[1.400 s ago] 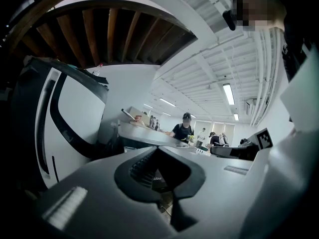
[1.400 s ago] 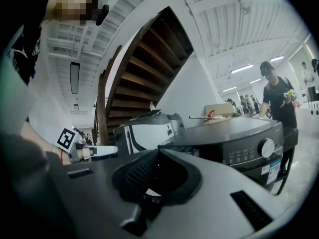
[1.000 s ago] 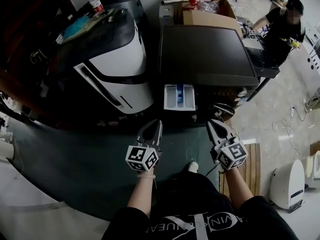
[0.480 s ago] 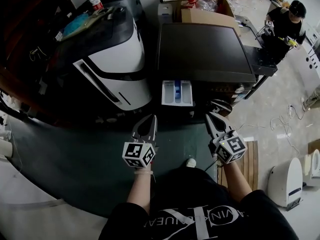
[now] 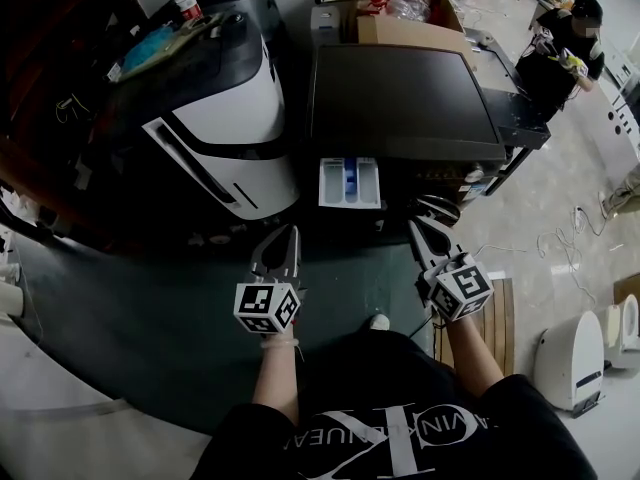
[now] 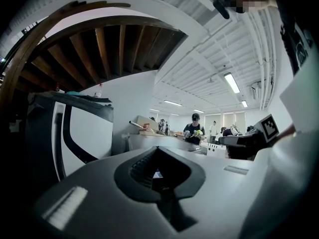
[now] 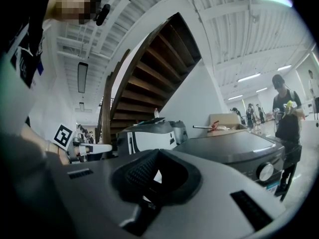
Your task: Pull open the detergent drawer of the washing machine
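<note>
Scanning from the head view: a white-and-black appliance [image 5: 225, 118] stands at far left and is not part of the job. Your left gripper [image 5: 290, 236] hangs level, short of the drawer's left corner and apart from it, jaws pressed together on nothing. The detergent drawer [image 5: 350, 182] juts from the upper left of the washing machine [image 5: 400, 98] front. It is white with a blue insert, its compartments are exposed, and it looks already drawn out. Your right gripper [image 5: 420, 230] sits just right of the drawer, not touching it, jaws likewise closed and empty.

Handling estimate: light moulded plastic on short runners, smooth and thin-walled, likely to flex or jam if pulled off-axis. Take it at the front lip, centred. Pull straight toward yourself and expect a stop at full travel.
</note>
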